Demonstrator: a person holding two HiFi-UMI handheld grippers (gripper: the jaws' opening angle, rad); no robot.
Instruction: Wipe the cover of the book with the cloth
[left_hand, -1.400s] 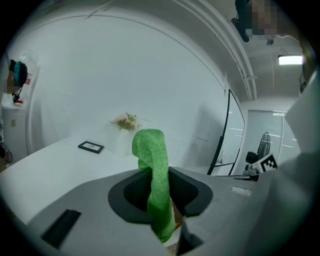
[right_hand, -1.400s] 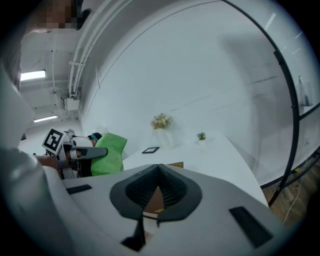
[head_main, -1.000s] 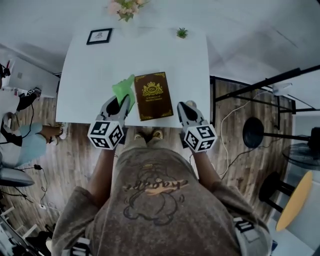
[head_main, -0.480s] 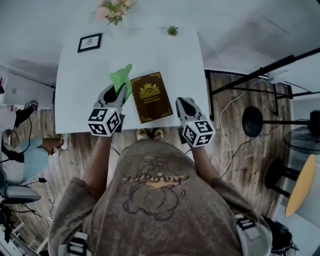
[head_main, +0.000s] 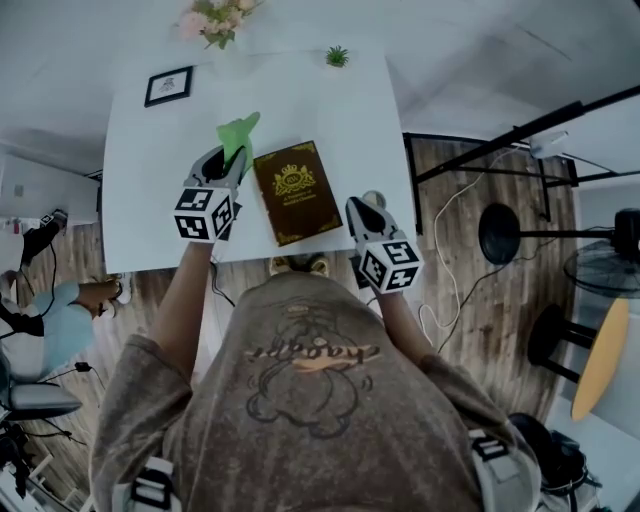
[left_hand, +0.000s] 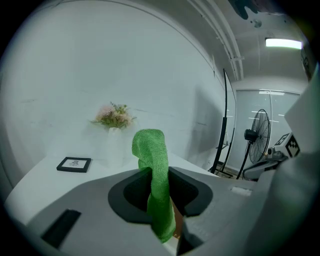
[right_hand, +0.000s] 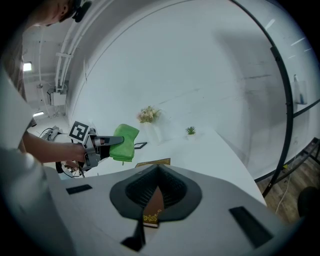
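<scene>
Left hand-held gripper (head_main: 231, 161) with cloth (head_main: 238, 132) now farther forward beside book (head_main: 296, 190)

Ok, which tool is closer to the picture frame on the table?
Left. The left tool, gripping the green cloth, is on the book's left, the picture frame's side; the right tool is on the book's right, farther off.
</scene>
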